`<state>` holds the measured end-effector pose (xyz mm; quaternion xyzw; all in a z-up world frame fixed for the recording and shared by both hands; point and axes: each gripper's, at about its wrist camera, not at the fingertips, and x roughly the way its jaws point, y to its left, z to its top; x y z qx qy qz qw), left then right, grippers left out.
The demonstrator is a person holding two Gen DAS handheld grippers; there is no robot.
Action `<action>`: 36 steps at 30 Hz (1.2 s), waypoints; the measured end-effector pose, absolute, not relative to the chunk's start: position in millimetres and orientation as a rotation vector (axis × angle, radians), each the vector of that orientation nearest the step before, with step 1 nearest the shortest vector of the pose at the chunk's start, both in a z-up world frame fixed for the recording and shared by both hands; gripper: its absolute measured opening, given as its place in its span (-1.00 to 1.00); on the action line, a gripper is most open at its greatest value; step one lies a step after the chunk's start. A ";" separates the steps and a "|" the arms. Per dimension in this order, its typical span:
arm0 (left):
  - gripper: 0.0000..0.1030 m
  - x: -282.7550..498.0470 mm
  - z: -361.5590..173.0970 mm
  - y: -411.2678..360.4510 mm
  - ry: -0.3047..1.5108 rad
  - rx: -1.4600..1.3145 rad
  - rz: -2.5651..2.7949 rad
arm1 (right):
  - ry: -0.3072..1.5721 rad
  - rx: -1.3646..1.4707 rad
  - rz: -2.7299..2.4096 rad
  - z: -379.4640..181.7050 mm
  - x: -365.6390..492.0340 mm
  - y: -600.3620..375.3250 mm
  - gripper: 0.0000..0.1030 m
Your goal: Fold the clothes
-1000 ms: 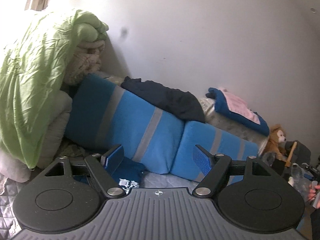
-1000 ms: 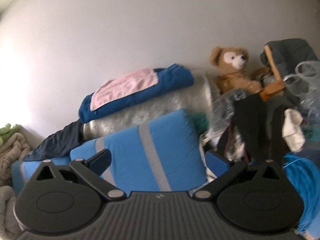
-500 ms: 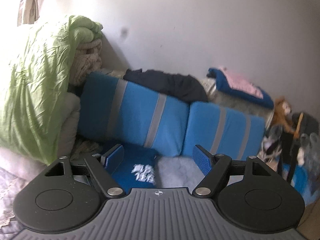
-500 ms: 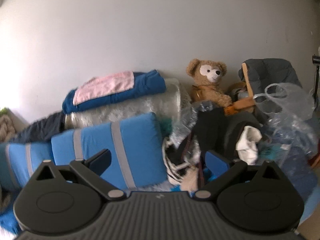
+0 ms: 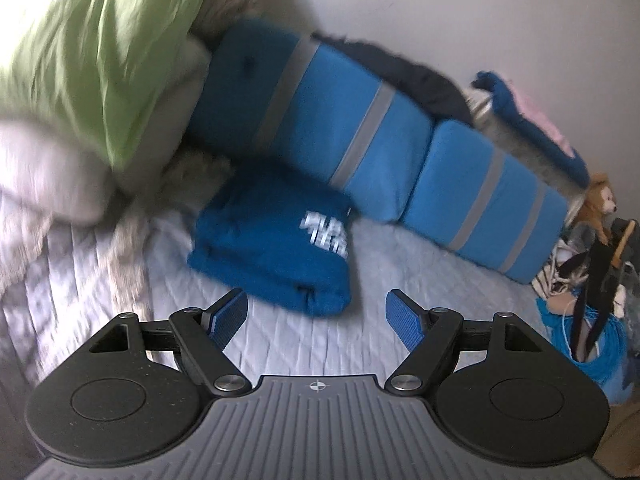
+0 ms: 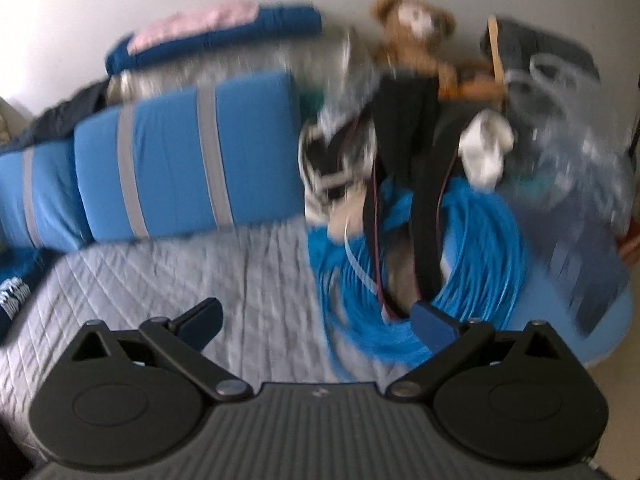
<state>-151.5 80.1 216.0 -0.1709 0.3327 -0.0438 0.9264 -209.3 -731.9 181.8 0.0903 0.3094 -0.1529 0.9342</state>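
The left tool (image 5: 316, 316) is hovering over the grey quilted bed (image 5: 280, 340) with its fingers spread wide and nothing between them. Just ahead of it, slightly to its left, a folded blue shirt (image 5: 272, 252) with white lettering is lying flat on the bed, its near edge coming close to the tool's left finger (image 5: 228, 314) without touching it. Beyond the shirt, two blue cushions with grey stripes (image 5: 360, 132) are leaning in a row against the wall. A dark garment (image 5: 404, 76) is draping over the top of the cushions, and farther to the tool's right a folded blue and pink pile (image 5: 536, 128) is sitting on a pale roll. To the tool's far left a green blanket (image 5: 92, 40) is hanging over a heap of pale bedding, blurred in this view.

The right tool (image 6: 316, 320) is also standing wide open and holding nothing, over the same bed (image 6: 160, 280). Its right finger (image 6: 434, 326) is sitting in front of a coil of blue cord (image 6: 472, 264) lying ahead and to the right; whether they are touching cannot be told. Black straps (image 6: 424, 160) and a white cloth (image 6: 486, 148) are piling up behind the coil, with a teddy bear (image 6: 412, 36) sitting against the wall above them. A corner of the blue shirt (image 6: 16, 292) is showing at the far left of this tool, well apart from it. The striped cushions (image 6: 180, 160) are lying ahead and to its left.
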 end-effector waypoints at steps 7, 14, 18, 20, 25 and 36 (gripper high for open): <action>0.48 -135.1 160.6 76.8 0.774 -0.322 0.012 | 0.712 0.278 -0.337 116.2 -187.1 -724.0 1.00; 0.48 -121.3 116.8 58.2 0.855 -0.208 0.052 | 0.798 0.213 -0.314 72.8 -160.3 -704.7 1.00; 0.48 -111.1 92.4 50.4 0.891 -0.168 0.060 | 0.842 0.148 -0.284 49.5 -147.7 -688.4 1.00; 0.48 -105.7 82.2 47.3 0.907 -0.148 0.062 | 0.857 0.114 -0.266 39.2 -143.4 -679.5 1.00; 0.48 -94.5 61.8 40.1 0.925 -0.117 0.053 | 0.895 0.042 -0.236 15.5 -134.3 -662.8 1.00; 0.82 -81.4 29.6 25.2 0.888 -0.016 0.061 | 0.931 0.064 -0.189 -15.4 -126.4 -656.0 1.00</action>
